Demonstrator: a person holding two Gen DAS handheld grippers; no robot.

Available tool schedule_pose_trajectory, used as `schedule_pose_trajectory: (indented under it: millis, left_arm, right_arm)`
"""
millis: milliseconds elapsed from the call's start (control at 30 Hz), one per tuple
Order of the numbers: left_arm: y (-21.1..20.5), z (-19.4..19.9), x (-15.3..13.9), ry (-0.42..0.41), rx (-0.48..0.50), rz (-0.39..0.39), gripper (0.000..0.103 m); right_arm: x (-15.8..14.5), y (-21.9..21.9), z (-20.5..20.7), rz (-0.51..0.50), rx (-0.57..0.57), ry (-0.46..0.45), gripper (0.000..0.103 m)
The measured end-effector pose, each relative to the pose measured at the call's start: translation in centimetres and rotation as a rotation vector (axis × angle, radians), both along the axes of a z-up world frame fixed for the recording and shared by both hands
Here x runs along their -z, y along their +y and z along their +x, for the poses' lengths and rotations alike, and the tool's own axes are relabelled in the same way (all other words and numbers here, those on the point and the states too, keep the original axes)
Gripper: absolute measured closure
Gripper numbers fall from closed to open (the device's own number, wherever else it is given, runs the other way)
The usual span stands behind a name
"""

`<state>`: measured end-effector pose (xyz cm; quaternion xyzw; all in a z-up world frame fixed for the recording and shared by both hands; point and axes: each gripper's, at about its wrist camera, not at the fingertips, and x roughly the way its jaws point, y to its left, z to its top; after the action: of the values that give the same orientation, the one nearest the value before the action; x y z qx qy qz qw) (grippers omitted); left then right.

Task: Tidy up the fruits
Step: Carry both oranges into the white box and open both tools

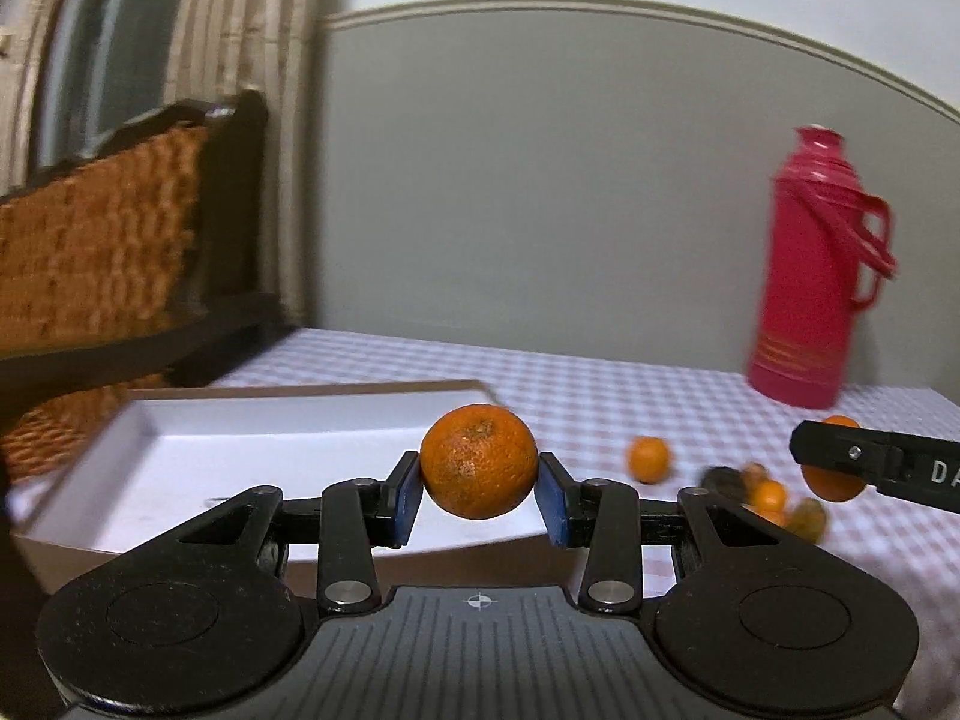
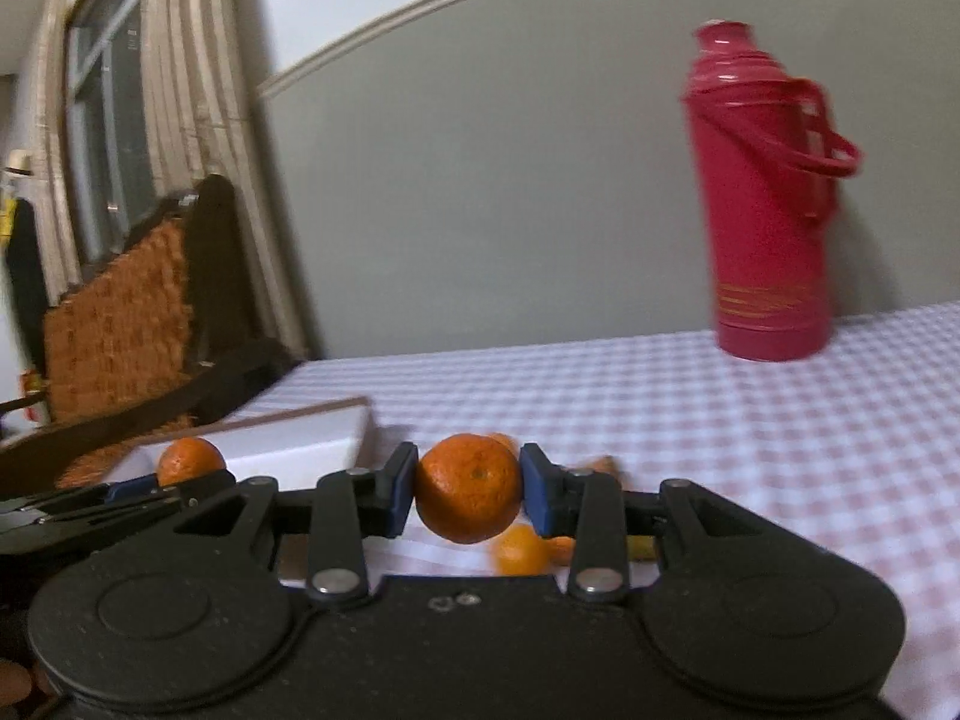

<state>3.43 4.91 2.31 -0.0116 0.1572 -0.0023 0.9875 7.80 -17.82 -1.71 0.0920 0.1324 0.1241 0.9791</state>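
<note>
My left gripper point(image 1: 479, 483) is shut on an orange mandarin point(image 1: 479, 461), held just in front of a shallow white box point(image 1: 180, 468) on the checked tablecloth. The right gripper point(image 2: 468, 495) is shut on a second mandarin point(image 2: 469, 487) above the cloth. In the left wrist view the right gripper point(image 1: 837, 462) shows at the right edge with its mandarin point(image 1: 831, 483). In the right wrist view the left gripper's mandarin point(image 2: 189, 461) sits at the left, before the white box point(image 2: 300, 441). More small fruit point(image 1: 649, 459) lie loose on the cloth; some point(image 2: 522, 549) show under the right gripper.
A tall red thermos flask point(image 1: 813, 276) with a handle stands at the back right of the table near the grey wall; the flask point(image 2: 768, 198) also shows in the right wrist view. A dark wooden chair with woven orange seat cover point(image 1: 102, 252) stands at the table's left end.
</note>
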Motion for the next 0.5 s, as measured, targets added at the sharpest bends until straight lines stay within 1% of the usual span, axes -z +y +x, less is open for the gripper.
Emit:
schedule_pose_trajectory:
  millis: [100,167,233,367,500]
  left_arm:
    - [2.7,0.1,-0.1,-0.011,-0.085,0.004,0.062]
    - [4.6,0.2,0.0,-0.005,-0.136,0.001,0.062]
    - [6.6,0.7,0.3,0.011,-0.196,-0.009,0.062]
    - [9.7,1.8,0.9,0.045,-0.299,0.001,0.062]
    - [12.3,3.2,2.0,0.102,-0.391,-0.004,0.062]
  right_arm:
    - [-0.3,2.2,0.8,-0.003,-0.058,-0.010,0.074]
    - [-0.5,3.7,1.5,-0.012,-0.092,-0.014,0.074]
    - [-0.7,5.1,2.2,-0.014,-0.123,-0.013,0.074]
    - [-0.8,7.8,4.4,-0.031,-0.178,-0.004,0.074]
    - [-0.4,10.1,6.7,-0.050,-0.213,0.022,0.074]
